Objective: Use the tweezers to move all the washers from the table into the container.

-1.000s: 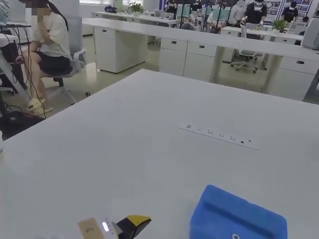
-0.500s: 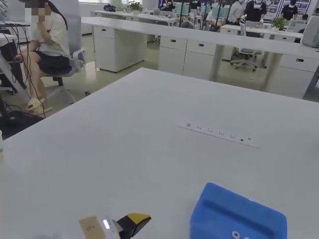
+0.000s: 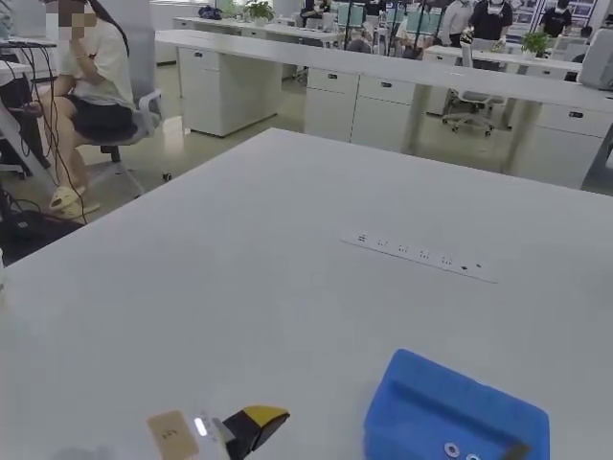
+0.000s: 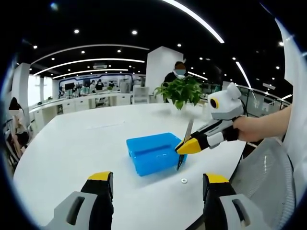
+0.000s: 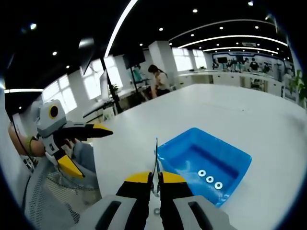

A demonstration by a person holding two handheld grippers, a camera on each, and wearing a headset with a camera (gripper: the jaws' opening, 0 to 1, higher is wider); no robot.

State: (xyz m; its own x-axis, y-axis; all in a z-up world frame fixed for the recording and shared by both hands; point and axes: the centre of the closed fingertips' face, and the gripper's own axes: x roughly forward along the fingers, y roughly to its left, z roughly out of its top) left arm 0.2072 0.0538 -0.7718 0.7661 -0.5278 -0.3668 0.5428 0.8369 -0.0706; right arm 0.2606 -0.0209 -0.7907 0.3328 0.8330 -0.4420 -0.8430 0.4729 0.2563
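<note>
Tip of the thin metal tweezers (image 3: 517, 448) now edges in over the blue plastic container (image 3: 421, 379) | your right gripper (image 5: 154, 184) pinches the tweezers, left gripper (image 4: 156, 189) spread, idle | 3 steel ring washers (image 5: 210, 178) inside, 1 loose washer (image 4: 184, 180) on the white table (image 4: 72, 153) just beside | step: fetching it | next: lower tips, nip its rim.

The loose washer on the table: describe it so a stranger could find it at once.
On the white table, find the blue plastic container. Beside its corner, near the tips of the metal tweezers, lies a small silver ring washer. It is alone on bare tabletop, unlike the three washers inside the container.
</note>
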